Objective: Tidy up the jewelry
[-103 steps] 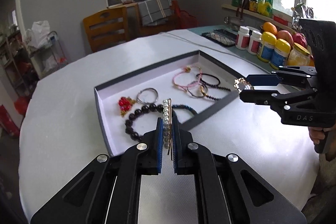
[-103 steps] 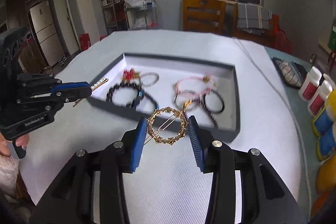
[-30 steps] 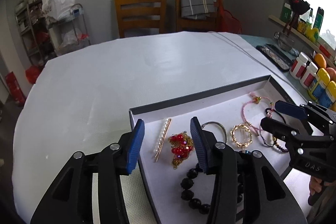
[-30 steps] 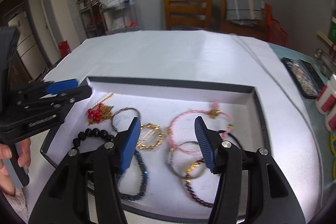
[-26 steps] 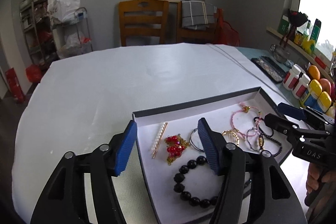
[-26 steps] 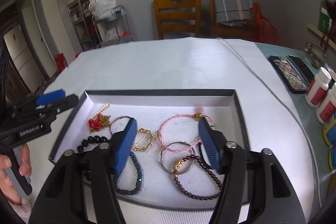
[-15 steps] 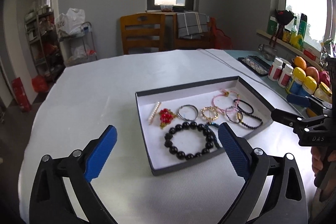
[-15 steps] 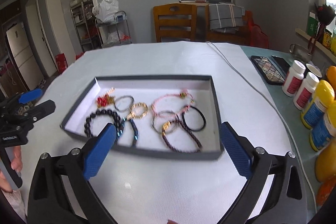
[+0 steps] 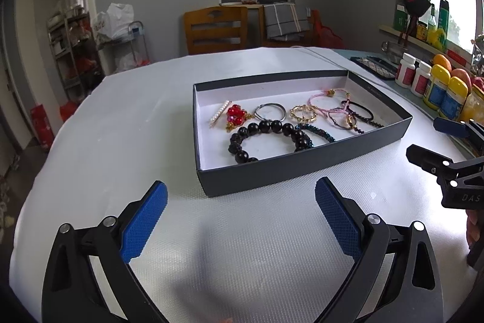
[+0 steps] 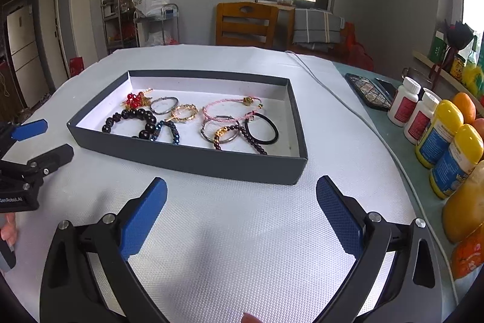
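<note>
Both tongs spread wide, nothing between the pads, hovering over bare desk on the near side of the box.

Left tongs [image 9: 240,212]: box [image 9: 302,168] lies straight ahead & slightly right, near wall just beyond the tips. Right tongs [image 10: 242,208]: box [image 10: 187,161] ahead & a bit left, near wall also just past the tips. Each sees the other at frame edge, so they flank the box's near side, left & right, about equally near.

All jewelry is inside the box, none on the desk [image 10: 242,232] as far as visible. Box long axis runs left–right across both views. Contents, left end to right: pearl clip [image 9: 220,113] & red charm [image 9: 235,114] at far left, black bead bracelet [image 9: 266,138] near-left, grey ring [image 9: 269,111], gold clip [image 9: 303,113] mid, blue strand [image 9: 316,131], then pink cord [image 10: 231,108] & dark bands [image 10: 261,129] tangled at right.

Judgement: sorting looks done or nearly so. If any piece needs a nudge, left-end items are nearer the left tongs, the right-end tangle nearer the right; either reach goes forward over the near wall & down.
</note>
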Available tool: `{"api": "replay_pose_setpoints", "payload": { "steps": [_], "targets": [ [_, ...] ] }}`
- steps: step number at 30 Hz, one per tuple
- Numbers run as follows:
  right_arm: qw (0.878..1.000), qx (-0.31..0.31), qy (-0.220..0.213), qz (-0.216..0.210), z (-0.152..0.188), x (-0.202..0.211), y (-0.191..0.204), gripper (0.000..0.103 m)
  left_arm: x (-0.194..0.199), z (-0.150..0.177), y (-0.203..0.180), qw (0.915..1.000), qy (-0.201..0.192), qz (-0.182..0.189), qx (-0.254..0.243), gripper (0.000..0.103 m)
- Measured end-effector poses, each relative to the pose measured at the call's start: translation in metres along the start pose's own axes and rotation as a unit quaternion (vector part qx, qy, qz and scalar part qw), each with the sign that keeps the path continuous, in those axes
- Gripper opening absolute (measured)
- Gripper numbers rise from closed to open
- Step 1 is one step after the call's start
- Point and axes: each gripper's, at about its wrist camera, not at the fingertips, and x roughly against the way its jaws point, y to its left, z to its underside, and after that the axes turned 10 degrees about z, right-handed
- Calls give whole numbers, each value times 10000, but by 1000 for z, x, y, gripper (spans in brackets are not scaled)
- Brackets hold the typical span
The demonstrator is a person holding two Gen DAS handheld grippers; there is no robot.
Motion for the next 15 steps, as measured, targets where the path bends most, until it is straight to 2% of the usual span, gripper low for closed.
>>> {"api": "replay_pose_setpoints", "payload": {
  "steps": [4, 15],
  "targets": [
    [9999, -26, -127, 104, -1, 4, -1, 97, 1, -2, 1, 9998, -131, -100, 77, 100],
    [9994, 249, -185, 168, 0, 8, 10, 97, 2, -2, -5, 9998, -102, -181, -71, 100]
  ]
}}
